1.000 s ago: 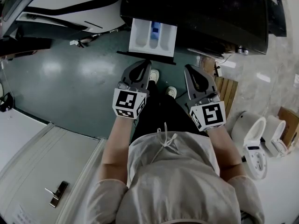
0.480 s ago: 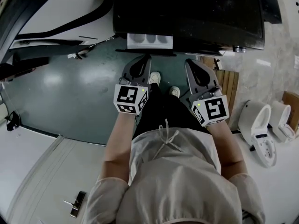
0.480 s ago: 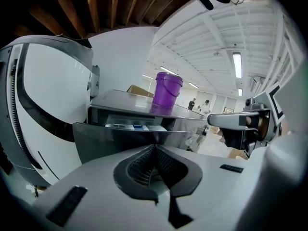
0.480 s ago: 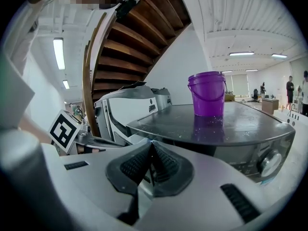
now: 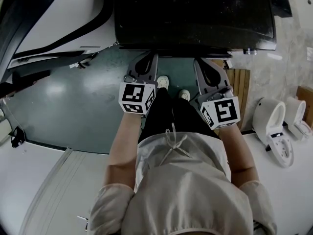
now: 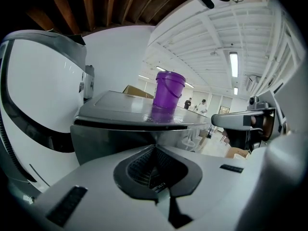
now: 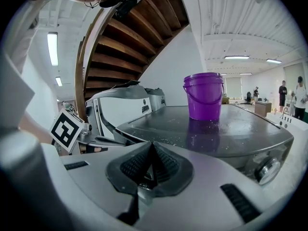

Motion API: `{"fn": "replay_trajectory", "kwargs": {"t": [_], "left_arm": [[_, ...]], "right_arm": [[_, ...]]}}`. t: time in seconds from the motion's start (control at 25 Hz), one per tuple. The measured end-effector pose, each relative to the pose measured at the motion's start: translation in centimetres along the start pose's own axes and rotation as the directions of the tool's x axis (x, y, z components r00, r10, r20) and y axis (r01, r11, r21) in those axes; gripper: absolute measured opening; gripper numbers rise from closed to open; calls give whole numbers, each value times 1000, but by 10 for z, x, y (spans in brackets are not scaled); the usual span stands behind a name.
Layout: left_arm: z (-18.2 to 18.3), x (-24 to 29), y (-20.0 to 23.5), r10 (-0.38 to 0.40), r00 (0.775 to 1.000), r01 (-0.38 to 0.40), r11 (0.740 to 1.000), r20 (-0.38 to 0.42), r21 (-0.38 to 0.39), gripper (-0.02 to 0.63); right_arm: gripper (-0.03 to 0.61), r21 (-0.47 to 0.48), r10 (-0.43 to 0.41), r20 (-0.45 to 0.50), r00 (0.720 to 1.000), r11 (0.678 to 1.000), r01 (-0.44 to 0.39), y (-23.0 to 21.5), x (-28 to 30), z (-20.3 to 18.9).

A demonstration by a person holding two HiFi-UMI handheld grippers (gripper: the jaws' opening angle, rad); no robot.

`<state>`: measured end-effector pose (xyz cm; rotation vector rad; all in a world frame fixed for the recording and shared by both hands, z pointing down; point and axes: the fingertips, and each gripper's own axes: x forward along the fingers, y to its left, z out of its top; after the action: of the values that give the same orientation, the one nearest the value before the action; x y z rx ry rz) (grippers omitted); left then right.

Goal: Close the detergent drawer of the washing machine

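Note:
From the head view the dark washing machine (image 5: 195, 18) stands right in front of me, and its detergent drawer no longer sticks out; only the front edge (image 5: 171, 48) shows. My left gripper (image 5: 153, 57) is shut, its tip against the machine's front (image 6: 110, 143) where the drawer sits. Just to its right, my right gripper (image 5: 198, 61) is also shut with nothing in it and reaches the front edge. A purple bucket (image 7: 203, 95) stands on the machine's lid (image 7: 231, 129). The left gripper view has its jaws (image 6: 155, 147) meeting close under the lid's rim.
A white machine (image 5: 58, 13) stands to the left of the washer. White toilets (image 5: 276, 131) and a wooden pallet (image 5: 239, 92) are on the right. My shoes (image 5: 163, 81) are on the green floor below the grippers. A white platform (image 5: 29, 180) lies at lower left.
The white drawer, pulled out a second ago, has slid into the machine. Both grippers moved forward to the machine's front.

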<state>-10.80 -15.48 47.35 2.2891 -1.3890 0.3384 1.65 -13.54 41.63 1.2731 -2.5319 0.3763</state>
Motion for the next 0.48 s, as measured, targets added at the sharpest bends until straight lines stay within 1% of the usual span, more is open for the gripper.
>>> {"fn": "replay_trajectory", "kwargs": {"t": [0.12, 0.24, 0.48], "left_arm": [[3, 5, 3, -2, 1000, 2, 1000, -3, 6, 17], [4, 7, 3, 13, 1000, -13, 1000, -4, 19, 17], [6, 7, 4, 28, 1000, -28, 999, 11, -24, 17]], "right_arm": [[5, 1, -10, -2, 1000, 1000, 10, -1, 2, 2], [5, 10, -14, 1, 1000, 1000, 14, -1, 3, 1], [6, 4, -23, 0, 1000, 1000, 23, 2, 4, 2]]}}
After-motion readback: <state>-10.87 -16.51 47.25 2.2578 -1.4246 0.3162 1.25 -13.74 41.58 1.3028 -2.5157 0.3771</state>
